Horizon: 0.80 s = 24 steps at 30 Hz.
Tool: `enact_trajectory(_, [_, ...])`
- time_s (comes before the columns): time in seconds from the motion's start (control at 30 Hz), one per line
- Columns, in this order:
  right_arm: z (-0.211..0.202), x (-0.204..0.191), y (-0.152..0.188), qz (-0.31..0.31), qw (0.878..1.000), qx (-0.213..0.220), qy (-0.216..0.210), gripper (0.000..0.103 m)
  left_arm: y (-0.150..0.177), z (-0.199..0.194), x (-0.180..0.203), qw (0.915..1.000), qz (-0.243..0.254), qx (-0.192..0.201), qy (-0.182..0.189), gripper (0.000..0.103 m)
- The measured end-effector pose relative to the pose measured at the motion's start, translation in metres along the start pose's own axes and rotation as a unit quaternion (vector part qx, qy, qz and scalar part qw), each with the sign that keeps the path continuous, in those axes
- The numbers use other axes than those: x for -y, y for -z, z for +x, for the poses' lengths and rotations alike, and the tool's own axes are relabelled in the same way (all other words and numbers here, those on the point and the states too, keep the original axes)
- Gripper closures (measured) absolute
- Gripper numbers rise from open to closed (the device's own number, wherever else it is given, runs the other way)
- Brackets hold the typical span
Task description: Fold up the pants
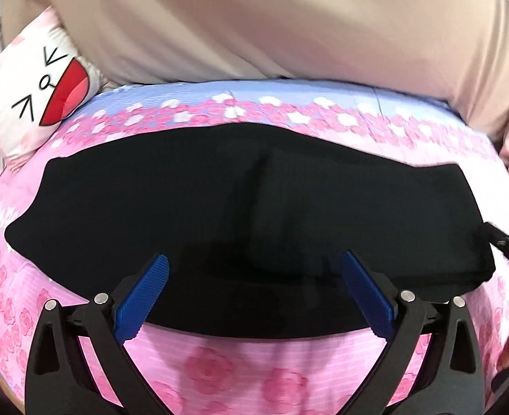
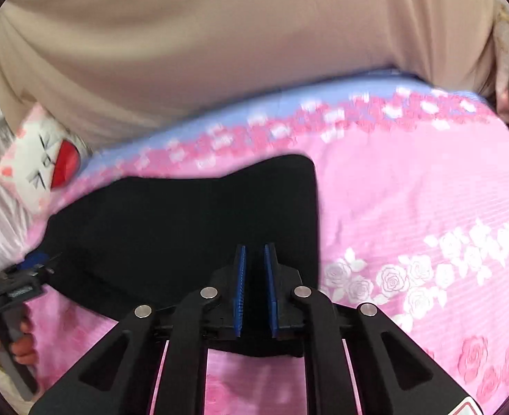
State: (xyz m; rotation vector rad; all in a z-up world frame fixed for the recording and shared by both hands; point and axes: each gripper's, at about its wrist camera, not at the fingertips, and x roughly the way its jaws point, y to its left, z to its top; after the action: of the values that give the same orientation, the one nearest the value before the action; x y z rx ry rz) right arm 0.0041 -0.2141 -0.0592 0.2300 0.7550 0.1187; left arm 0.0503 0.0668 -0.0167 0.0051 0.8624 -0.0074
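Black pants (image 1: 247,207) lying flat on a pink flowered bedsheet (image 1: 254,363).
The left gripper (image 1: 254,269) hovers over the near edge of the pants, jaws spread wide with nothing between them. The right gripper (image 2: 254,259) has its blue pads nearly together over the pants' right end; whether cloth is pinched cannot be told. A cartoon pillow (image 1: 43,93) lies at the far left.

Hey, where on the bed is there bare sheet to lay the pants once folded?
Bare pink sheet lies right of the black pants, up to the blue floral border. Left is crowded: the cat-face pillow and the left claw.
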Motion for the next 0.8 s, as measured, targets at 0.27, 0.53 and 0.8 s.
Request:
enact_trajectory(0.27, [-0.023,-0.001,-0.001,0.015,0.998,0.026,-0.052,0.085,0.01,0.006,-0.036,0.9975,-0.047,-0.021,-0.05,0.005])
enact_trajectory(0.53, [0.001,-0.047,0.016,-0.07,0.995,0.011,-0.07,0.064,0.033,0.003,-0.201,0.9524,-0.285,-0.043,-0.099,0.005])
enact_trajectory(0.8, [0.009,-0.054,0.018,-0.065,0.994,0.018,-0.085,0.056,0.039,0.019,-0.298,0.9091,-0.408,-0.007,-0.084,0.005])
